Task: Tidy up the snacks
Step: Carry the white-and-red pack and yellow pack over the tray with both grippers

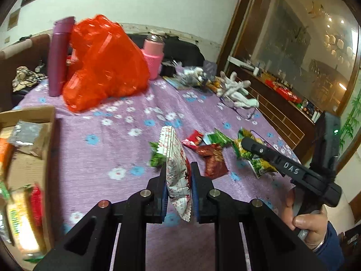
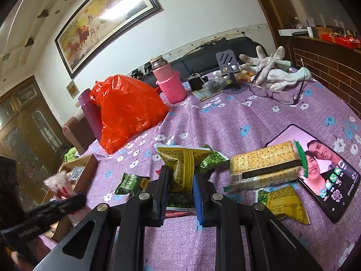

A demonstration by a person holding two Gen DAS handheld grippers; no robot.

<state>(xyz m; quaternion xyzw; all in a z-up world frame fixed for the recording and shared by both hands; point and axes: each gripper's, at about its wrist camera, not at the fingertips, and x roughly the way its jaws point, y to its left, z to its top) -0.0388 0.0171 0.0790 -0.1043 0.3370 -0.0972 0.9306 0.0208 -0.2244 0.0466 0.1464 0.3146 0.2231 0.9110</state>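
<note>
Two hand-held grippers each pinch a snack packet above a table covered in a purple floral tablecloth [image 1: 94, 158]. The left gripper [image 1: 178, 180] has its jaws pressed onto a white packet with red print [image 1: 176, 167], which stands on edge between the blue pads, clear of the cloth. At nine o'clock in the left wrist view sits an open cardboard box [image 1: 33, 140] already holding several blurred packets. The right gripper [image 2: 179, 187] is clamped on a yellow-and-green snack packet [image 2: 180, 167], held upright just above the cloth. In the right wrist view a packet of crackers [image 2: 266, 169] lies at three o'clock, partly over a lit smartphone [image 2: 327, 174]; a second yellow packet [image 2: 284, 203] lies at four o'clock and a small green packet [image 2: 132, 183] at nine o'clock. A dark red packet [image 1: 213, 160] rests just past the left gripper's tips in the left wrist view. Toward eleven o'clock in the right wrist view stands a red plastic bag [image 2: 126, 110], with a purple flask [image 2: 90, 113] beside it and a pink bottle [image 2: 169, 81] at twelve. White gloves [image 2: 270, 70] and eyeglasses [image 2: 277, 92] lie at one o'clock.
</note>
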